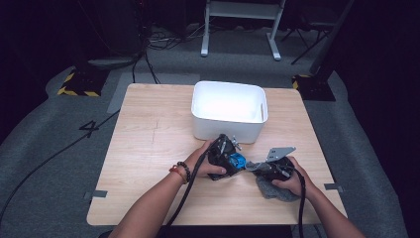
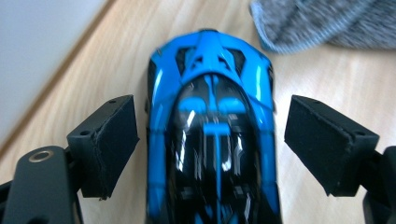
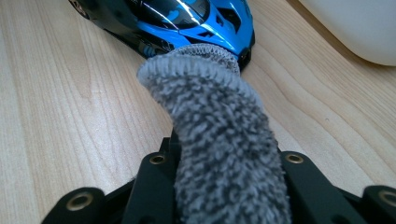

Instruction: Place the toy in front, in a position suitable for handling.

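Observation:
A blue and black toy car point(image 1: 237, 161) point(image 2: 212, 140) lies on the wooden table point(image 1: 148, 148), in front of the white bin. My left gripper point(image 1: 233, 158) point(image 2: 211, 103) straddles the car from behind, jaws wide, with a small gap between each pad and the car's sides. My right gripper point(image 1: 257, 167) point(image 3: 224, 161) is shut on a grey fuzzy cloth point(image 3: 219, 140) point(image 1: 275, 191). The cloth's free end reaches forward and touches the car's nose point(image 3: 187, 18). The same cloth point(image 2: 322, 23) lies just beyond the car in the left gripper view.
A white plastic bin point(image 1: 229, 130) point(image 3: 359, 28) stands close behind both grippers at the table's middle back. Bare tabletop extends to the left. Cables trail from both grippers toward the person. Grey carpet and stands surround the table.

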The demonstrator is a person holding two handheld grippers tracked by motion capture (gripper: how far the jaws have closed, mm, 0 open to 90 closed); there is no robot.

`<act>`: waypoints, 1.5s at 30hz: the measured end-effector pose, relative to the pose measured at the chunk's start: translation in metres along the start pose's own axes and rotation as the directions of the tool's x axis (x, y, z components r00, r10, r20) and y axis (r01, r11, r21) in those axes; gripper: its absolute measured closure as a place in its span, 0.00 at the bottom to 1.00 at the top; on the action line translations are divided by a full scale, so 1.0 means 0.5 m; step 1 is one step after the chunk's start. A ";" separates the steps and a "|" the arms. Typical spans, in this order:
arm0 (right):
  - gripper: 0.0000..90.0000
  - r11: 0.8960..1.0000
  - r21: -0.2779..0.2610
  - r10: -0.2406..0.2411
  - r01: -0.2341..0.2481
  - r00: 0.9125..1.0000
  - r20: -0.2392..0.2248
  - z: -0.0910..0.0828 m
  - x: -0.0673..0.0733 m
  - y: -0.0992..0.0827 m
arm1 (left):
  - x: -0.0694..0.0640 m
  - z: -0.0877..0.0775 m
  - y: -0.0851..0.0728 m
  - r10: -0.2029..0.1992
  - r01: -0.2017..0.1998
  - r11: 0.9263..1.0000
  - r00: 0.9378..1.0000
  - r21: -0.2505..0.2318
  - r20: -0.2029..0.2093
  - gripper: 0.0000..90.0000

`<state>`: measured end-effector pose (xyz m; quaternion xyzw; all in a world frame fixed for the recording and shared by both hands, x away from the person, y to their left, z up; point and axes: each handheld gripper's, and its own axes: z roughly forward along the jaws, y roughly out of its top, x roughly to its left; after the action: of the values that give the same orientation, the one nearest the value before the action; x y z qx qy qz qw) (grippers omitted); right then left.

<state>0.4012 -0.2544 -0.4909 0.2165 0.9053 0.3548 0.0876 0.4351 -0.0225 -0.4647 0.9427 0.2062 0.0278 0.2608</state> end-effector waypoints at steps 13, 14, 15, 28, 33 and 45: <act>0.78 1.000 -0.002 -0.004 0.004 1.000 -0.005 0.001 -0.001 0.001 | -0.010 0.057 0.050 0.010 -0.007 0.996 0.999 0.094 -0.035 0.24; 0.78 1.000 -0.002 -0.004 0.004 1.000 -0.005 0.001 0.000 0.001 | -0.009 0.056 0.051 0.004 -0.001 0.995 0.999 0.101 -0.032 0.26; 0.78 1.000 -0.003 -0.004 0.004 1.000 -0.005 0.001 0.000 0.001 | -0.008 0.055 0.052 0.018 -0.015 0.993 0.999 0.115 -0.031 0.26; 0.69 0.999 0.013 -0.053 0.052 0.998 0.040 -0.007 0.012 0.001 | -0.008 -0.004 0.024 0.024 -0.024 1.000 0.999 -0.015 -0.027 0.27; 0.51 0.998 0.014 -0.061 0.060 0.997 0.052 -0.011 0.020 0.003 | -0.005 -0.062 0.000 0.000 -0.004 0.989 1.000 -0.149 -0.027 0.27; 0.23 0.999 -0.038 -0.034 0.038 0.995 0.099 -0.055 0.033 0.024 | -0.023 -0.189 -0.051 0.008 -0.028 0.888 0.999 -0.460 -0.045 0.28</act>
<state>0.3817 -0.2556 -0.4625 0.2155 0.8963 0.3603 0.1428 0.4000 0.0378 -0.3954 0.8552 0.1904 0.0979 0.4720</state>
